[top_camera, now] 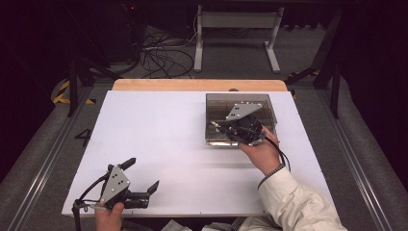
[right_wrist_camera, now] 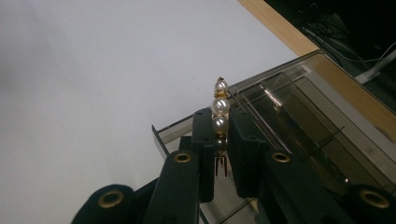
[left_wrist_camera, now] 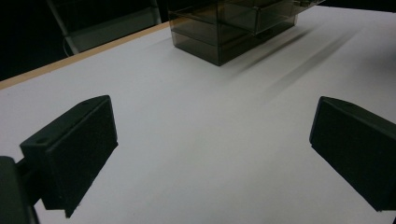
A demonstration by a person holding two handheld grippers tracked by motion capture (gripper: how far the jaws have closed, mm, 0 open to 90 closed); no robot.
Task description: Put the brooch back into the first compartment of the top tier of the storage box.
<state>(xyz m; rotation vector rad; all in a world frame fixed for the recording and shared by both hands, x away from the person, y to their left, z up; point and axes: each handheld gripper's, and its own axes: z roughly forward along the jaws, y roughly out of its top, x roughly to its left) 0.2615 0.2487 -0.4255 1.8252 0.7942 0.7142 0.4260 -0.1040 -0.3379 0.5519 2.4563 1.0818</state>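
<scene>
Over the smoky box (right_wrist_camera: 299, 116), your right gripper (right_wrist_camera: 220, 135) is clamping a pearl hairpin (right_wrist_camera: 219, 114) pointing along the jaws; your left gripper (top_camera: 143, 178) is idling wide open.

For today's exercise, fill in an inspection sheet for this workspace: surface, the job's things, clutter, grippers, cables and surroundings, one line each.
Surface: white tabletop with a bare wooden strip along the far edge.
Job's things: a pearl hair clip with gold fittings; a smoky clear drawer box at the far right of the table, one drawer partly out.
Clutter: nothing seen.
Grippers: right gripper shut on the pearl hair clip, over the box's near side; left gripper open with nothing between its jaws, low at the near left edge.
Cables: one trails from each gripper; a loose tangle lies on the floor beyond the table.
Surroundings: dark room, grey floor, a white table frame behind.
</scene>
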